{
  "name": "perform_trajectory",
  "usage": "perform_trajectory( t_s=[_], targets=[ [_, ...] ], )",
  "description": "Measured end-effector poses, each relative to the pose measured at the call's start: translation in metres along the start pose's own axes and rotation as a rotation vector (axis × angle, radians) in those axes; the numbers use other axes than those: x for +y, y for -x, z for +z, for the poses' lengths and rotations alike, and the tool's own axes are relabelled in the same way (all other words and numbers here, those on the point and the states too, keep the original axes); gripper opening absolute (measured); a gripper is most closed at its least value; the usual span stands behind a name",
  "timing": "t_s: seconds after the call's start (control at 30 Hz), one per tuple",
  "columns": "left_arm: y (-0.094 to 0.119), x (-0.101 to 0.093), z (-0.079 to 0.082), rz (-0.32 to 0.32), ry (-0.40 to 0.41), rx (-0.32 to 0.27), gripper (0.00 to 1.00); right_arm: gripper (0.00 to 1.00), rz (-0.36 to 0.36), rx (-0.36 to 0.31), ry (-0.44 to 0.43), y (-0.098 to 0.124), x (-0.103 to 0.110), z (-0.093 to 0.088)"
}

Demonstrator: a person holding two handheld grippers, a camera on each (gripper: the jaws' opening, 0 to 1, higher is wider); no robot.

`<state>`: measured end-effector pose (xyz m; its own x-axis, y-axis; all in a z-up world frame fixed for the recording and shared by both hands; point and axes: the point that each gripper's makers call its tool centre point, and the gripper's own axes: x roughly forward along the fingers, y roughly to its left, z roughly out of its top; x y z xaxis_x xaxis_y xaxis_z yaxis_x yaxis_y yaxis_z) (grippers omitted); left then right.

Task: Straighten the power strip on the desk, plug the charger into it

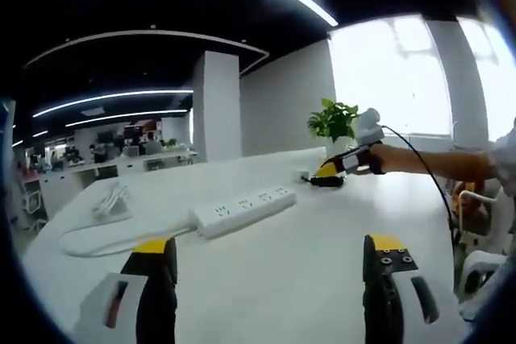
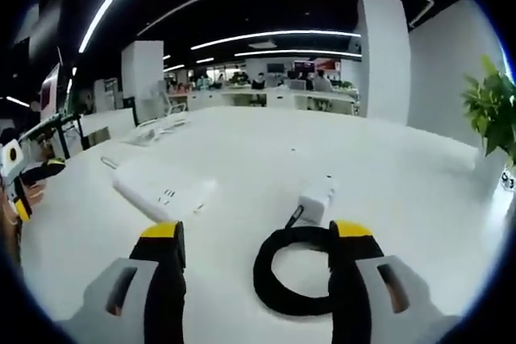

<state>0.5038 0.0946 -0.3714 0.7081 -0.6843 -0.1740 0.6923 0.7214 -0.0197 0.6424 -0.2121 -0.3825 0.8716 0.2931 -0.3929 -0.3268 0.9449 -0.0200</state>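
Our open right gripper [image 2: 256,239] hovers directly over the white block charger [image 2: 315,198] and its coiled black cable [image 2: 278,279], while the long white plastic power strip [image 1: 244,209] lies slantwise ahead of our open left gripper [image 1: 270,251].

This was an open-plan office. Long white desks [image 2: 266,94] with monitors [image 2: 276,68] stood under strip ceiling lights [image 2: 274,35], beside square white pillars [image 1: 216,106] and a potted plant [image 1: 332,121].

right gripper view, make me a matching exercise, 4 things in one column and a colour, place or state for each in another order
Things:
1. charger
2. coiled cable
3. power strip
4. plant

Descriptions:
A. green leaves, far right edge
B. white bar lying left of centre
C. black loop between the open jaws
D. small white block just beyond the loop

Pairs: 1-D, 2-C, 3-B, 4-A
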Motion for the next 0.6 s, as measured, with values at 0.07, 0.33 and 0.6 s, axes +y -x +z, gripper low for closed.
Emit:
perform_trajectory(
  t_s=[0.07,0.33,0.6],
  targets=[
    [0.0,0.0,0.0,-0.001,0.002,-0.002,0.98,0.66,0.004,0.012,-0.013,0.001,0.001,-0.003],
    [0.0,-0.003,-0.001,-0.013,0.006,0.0,0.98,0.6,0.012,0.084,-0.024,0.0,0.002,-0.012],
    [0.0,-0.006,-0.001,-0.018,0.013,-0.005,0.97,0.56,0.028,0.164,-0.011,0.003,0.008,-0.024]
  ],
)
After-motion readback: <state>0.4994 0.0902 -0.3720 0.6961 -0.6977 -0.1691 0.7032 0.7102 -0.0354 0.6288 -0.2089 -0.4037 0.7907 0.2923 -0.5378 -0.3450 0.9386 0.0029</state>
